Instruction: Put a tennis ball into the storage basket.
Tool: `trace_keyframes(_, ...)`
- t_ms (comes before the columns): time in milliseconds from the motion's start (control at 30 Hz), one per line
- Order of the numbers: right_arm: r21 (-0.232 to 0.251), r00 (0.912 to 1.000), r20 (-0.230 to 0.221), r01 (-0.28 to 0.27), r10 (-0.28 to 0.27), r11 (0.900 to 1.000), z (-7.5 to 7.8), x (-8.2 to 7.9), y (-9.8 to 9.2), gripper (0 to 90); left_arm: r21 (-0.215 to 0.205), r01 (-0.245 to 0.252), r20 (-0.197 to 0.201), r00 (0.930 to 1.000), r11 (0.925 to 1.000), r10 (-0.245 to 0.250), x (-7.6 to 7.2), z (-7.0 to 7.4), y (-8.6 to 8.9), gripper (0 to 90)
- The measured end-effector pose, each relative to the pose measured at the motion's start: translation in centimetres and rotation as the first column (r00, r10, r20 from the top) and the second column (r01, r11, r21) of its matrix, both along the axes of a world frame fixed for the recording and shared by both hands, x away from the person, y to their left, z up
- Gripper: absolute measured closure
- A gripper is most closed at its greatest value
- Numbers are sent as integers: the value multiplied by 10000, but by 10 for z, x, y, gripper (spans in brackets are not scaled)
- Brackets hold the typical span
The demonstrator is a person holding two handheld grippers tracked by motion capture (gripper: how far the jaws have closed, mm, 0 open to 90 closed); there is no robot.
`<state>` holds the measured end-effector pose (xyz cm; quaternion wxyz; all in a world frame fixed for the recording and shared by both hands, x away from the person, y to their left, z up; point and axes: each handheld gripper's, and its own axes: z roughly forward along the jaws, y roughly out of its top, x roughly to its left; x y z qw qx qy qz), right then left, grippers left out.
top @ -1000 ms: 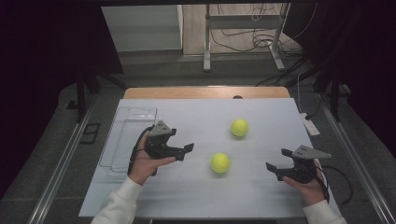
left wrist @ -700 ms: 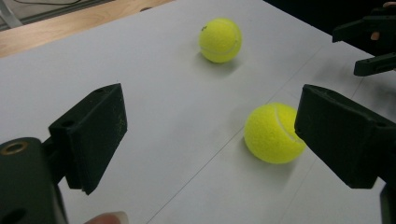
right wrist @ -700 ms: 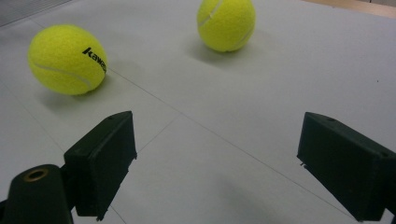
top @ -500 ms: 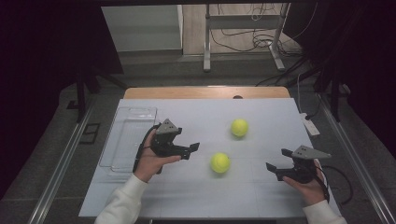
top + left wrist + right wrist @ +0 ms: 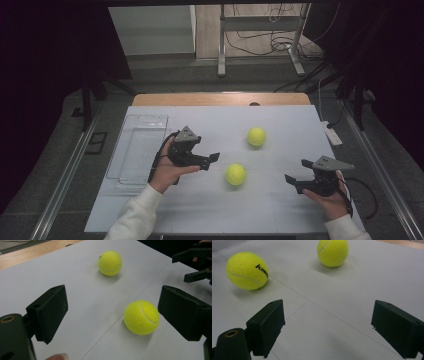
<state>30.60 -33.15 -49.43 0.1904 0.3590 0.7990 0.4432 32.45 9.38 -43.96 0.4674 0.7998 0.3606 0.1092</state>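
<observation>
Two yellow tennis balls lie on the white table top (image 5: 210, 210). The near ball (image 5: 235, 174) (image 5: 141, 317) (image 5: 247, 271) rests a little ahead of my left gripper (image 5: 211, 161) (image 5: 112, 297), whose jaws stand open and empty, pointing at it. The far ball (image 5: 256, 136) (image 5: 110, 263) (image 5: 333, 252) sits further back. My right gripper (image 5: 296, 171) (image 5: 329, 312) hovers at the right side of the table, open with nothing between its jaws, aimed toward both balls. In the left gripper view the right gripper (image 5: 197, 262) appears at the top right.
A clear plastic tray (image 5: 137, 147) lies at the table's left, just behind my left hand. The wooden table edge (image 5: 220, 99) runs along the back. A white power strip (image 5: 332, 134) sits at the right edge. Cables trail from the right gripper.
My left gripper has shifted a little to the right, closer to the near ball. The right gripper and both balls have stayed put.
</observation>
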Motion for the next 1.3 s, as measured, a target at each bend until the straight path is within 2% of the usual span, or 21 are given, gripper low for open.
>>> trace_keyframes(767, 23, 10000, -3, 26, -26, 10000, 0, 0, -1, 117, 131, 538, -271, 9982, 9985, -534, 8, -4, -22, 103)
trace_keyframes(1300, -10, 10000, -43, 60, -60, 10000, -1, 0, -1, 117, 405, 1229, -620, 9908, 9916, -1203, 12, -13, -46, 99)
